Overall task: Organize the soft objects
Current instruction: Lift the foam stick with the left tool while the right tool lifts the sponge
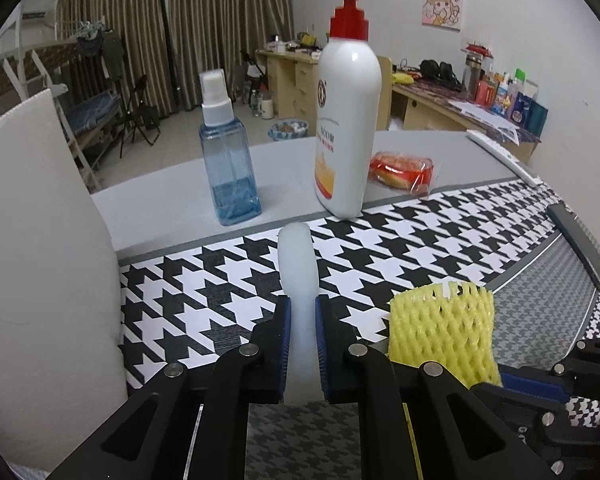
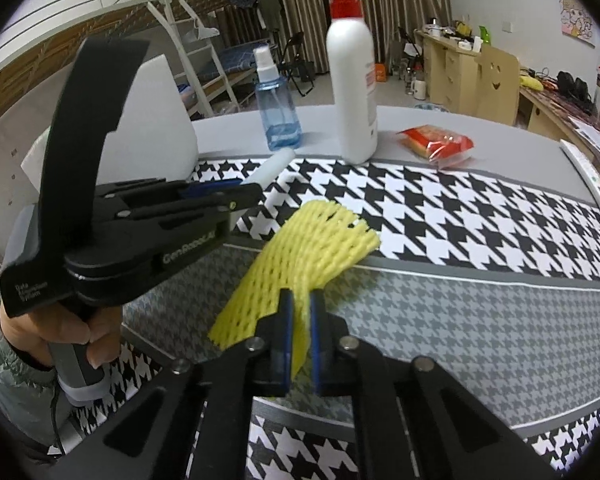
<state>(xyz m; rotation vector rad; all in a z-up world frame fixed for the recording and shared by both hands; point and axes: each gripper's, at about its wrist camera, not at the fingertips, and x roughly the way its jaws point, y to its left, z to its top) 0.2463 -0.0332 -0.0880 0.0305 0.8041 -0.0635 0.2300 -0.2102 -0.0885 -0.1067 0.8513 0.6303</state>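
While both tools hang over the black-and-white houndstooth mat (image 1: 420, 236), the left gripper (image 1: 302, 308) clamps a pale translucent soft foam roll (image 1: 296, 264), and the right gripper (image 2: 300, 304) pinches a yellow foam mesh fruit sleeve (image 2: 300, 248) beside it, the 2 pieces near each other.

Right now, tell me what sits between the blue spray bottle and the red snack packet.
The white pump bottle stands between the spray bottle and the snack packet; both wrist views show it.
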